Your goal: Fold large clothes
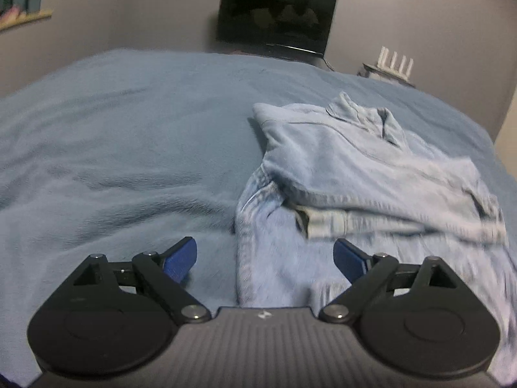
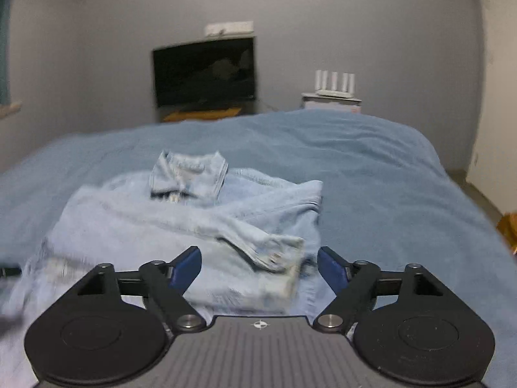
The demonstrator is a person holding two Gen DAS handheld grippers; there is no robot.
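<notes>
**Mia:** Where is the shirt?

**Ben:** The light blue denim shirt [image 1: 365, 174] lies on the bed [image 1: 129, 135]. From the left wrist camera it is ahead of the fingers and off to their right side. Its near part runs down between the two blue fingertips.

**Mia:** Is it flat?

**Ben:** No. It is partly folded. One sleeve [image 1: 387, 220] lies across the body of the shirt. Its cuff [image 2: 281, 258] sits just ahead of the right gripper's [image 2: 259, 266] fingers, between them. The collar [image 2: 189, 174] is at the far end, away from the fingers.

**Mia:** What are the fingers doing?

**Ben:** The left gripper [image 1: 265, 260] has its fingers spread wide. They hold nothing. The right gripper's fingers are spread wide too, with nothing in them.

**Mia:** Do they touch the shirt?

**Ben:** I cannot tell. They are right above it.

**Mia:** What is past the shirt?

**Ben:** A dark TV [image 2: 205, 72] stands by the grey wall [image 2: 355, 32], far ahead of the fingers. A white router [image 2: 336, 84] with four sticks sits to the right of the TV.
</notes>
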